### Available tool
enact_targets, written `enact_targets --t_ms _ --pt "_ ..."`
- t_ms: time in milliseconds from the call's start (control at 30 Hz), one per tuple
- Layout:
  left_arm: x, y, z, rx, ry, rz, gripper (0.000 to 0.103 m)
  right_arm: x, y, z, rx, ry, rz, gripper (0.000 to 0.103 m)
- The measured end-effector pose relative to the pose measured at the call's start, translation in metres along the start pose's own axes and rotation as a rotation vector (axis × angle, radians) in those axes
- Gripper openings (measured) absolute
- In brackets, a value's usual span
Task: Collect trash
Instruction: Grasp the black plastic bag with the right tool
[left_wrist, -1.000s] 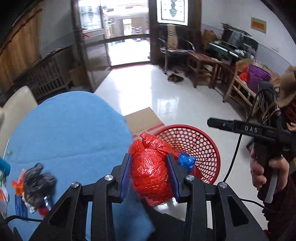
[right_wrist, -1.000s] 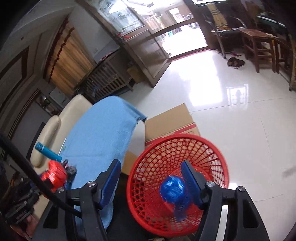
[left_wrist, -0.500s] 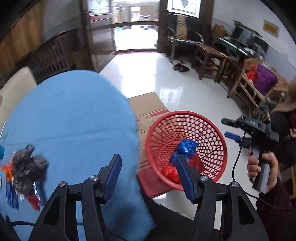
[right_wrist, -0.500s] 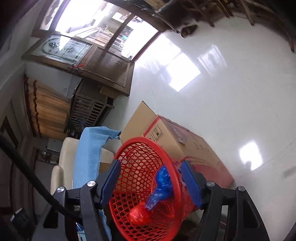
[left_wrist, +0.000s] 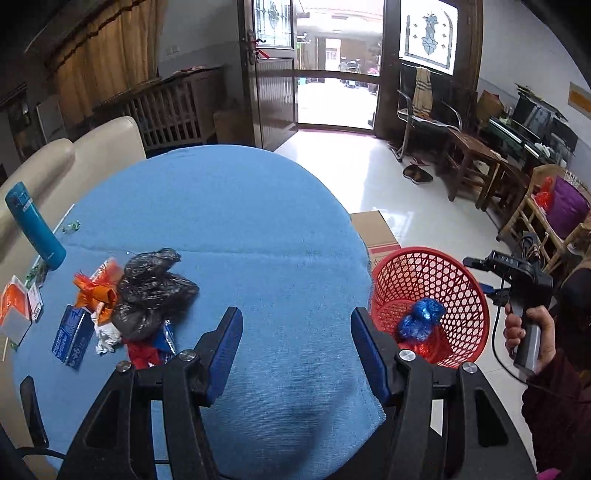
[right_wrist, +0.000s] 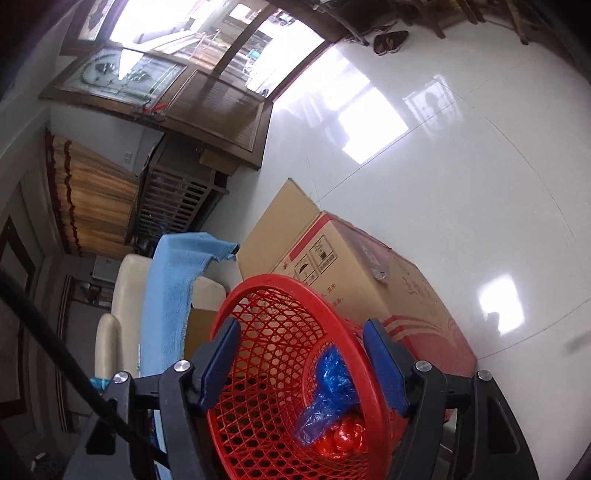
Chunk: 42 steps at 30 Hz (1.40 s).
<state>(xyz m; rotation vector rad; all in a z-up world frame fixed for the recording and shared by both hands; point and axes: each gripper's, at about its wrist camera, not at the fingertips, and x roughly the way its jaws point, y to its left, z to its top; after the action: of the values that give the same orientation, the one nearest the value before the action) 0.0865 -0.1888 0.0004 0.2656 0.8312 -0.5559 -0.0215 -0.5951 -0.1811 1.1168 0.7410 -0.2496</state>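
1. Over the blue cloth (left_wrist: 236, 236) that covers the bench, the left gripper (left_wrist: 295, 347) hangs with its jaws apart and nothing between them; they opened within the last second.
2. On the cloth at the left lies a heap of trash: a black bag (left_wrist: 151, 291), an orange wrapper (left_wrist: 94, 290), a blue carton (left_wrist: 72, 339) with white print too small to read, and crumpled white paper (left_wrist: 107, 338).
3. A teal bottle (left_wrist: 35, 225) stands tilted at the cloth's far left edge.
4. Beside the bench, the red basket (left_wrist: 461, 291) holds a blue bag (left_wrist: 421, 319) lying on a red bag (right_wrist: 341, 441).
5. The right gripper (right_wrist: 308, 363), jaws apart and empty, points at the basket; in the left wrist view its body reads "DAS", and a hand (left_wrist: 528, 328) grips its handle.
6. A cardboard box (right_wrist: 354, 266) behind the basket bears red handling symbols and unreadable red writing.
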Motion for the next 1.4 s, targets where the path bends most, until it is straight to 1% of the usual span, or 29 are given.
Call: enact_targets --t_ms 100,233,333,400,500,567,600,667,733,767,833,900,933,1000,1100,1133,1200,1267,1300,1367,1400 --pt "-0.005 0.0 0.004 -0.003 -0.014 0.013 0.062 0.011 0.008 -0.016 -0.013 0.059 -0.002 0.073" --pt "-0.017 0.004 0.006 -0.013 -0.041 0.02 0.062 0.019 0.012 -0.04 -0.027 0.105 -0.005 0.073" --pt "-0.025 0.014 0.002 -0.02 -0.055 0.038 0.065 0.021 0.013 -0.049 -0.043 0.135 -0.01 0.073" --pt "-0.032 0.03 -0.003 -0.04 -0.062 0.063 0.065 0.018 0.014 -0.046 -0.046 0.111 -0.054 0.073" --pt "-0.04 0.066 -0.017 -0.103 -0.065 0.124 0.066 -0.007 0.023 -0.036 -0.087 0.0 -0.136 0.073" --pt "-0.044 0.101 -0.031 -0.167 -0.054 0.186 0.066 -0.025 0.038 -0.029 -0.137 -0.07 -0.168 0.073" --pt "-0.044 0.114 -0.037 -0.192 -0.048 0.211 0.066 -0.033 0.047 -0.027 -0.166 -0.097 -0.177 0.073" --pt "-0.048 0.15 -0.054 -0.271 -0.034 0.266 0.066 -0.043 0.071 -0.024 -0.228 -0.131 -0.177 0.073" --pt "-0.052 0.181 -0.07 -0.349 -0.023 0.295 0.066 -0.046 0.098 -0.027 -0.287 -0.128 -0.146 0.073" --pt "-0.054 0.197 -0.078 -0.388 -0.02 0.314 0.066 -0.045 0.116 -0.03 -0.325 -0.114 -0.121 0.073" --pt "-0.056 0.216 -0.09 -0.429 -0.014 0.343 0.066 -0.035 0.15 -0.041 -0.396 -0.078 -0.082 0.073" --pt "-0.055 0.232 -0.096 -0.451 -0.011 0.362 0.066 -0.017 0.19 -0.058 -0.471 -0.004 -0.022 0.073" --pt "-0.055 0.233 -0.097 -0.455 -0.011 0.357 0.066 -0.006 0.207 -0.067 -0.491 0.038 0.01 0.073" --pt "-0.051 0.238 -0.092 -0.442 -0.017 0.341 0.066 0.023 0.243 -0.089 -0.518 0.139 0.08 0.073" --pt "-0.046 0.245 -0.083 -0.394 -0.039 0.363 0.066 0.065 0.293 -0.126 -0.546 0.287 0.167 0.073" --pt "-0.044 0.251 -0.081 -0.381 -0.039 0.369 0.066 0.079 0.31 -0.137 -0.545 0.338 0.2 0.073" --pt "-0.033 0.267 -0.078 -0.362 -0.014 0.341 0.069 0.104 0.339 -0.159 -0.554 0.42 0.241 0.073" --pt "-0.017 0.287 -0.074 -0.351 0.026 0.363 0.069 0.129 0.363 -0.178 -0.57 0.471 0.242 0.073" --pt "-0.012 0.293 -0.073 -0.34 0.038 0.356 0.069 0.141 0.37 -0.186 -0.581 0.481 0.229 0.073" --pt "0.003 0.302 -0.068 -0.301 0.067 0.297 0.071 0.166 0.386 -0.203 -0.606 0.5 0.191 0.073" --pt "0.01 0.304 -0.067 -0.284 0.081 0.289 0.071 0.175 0.389 -0.208 -0.6 0.512 0.179 0.073"
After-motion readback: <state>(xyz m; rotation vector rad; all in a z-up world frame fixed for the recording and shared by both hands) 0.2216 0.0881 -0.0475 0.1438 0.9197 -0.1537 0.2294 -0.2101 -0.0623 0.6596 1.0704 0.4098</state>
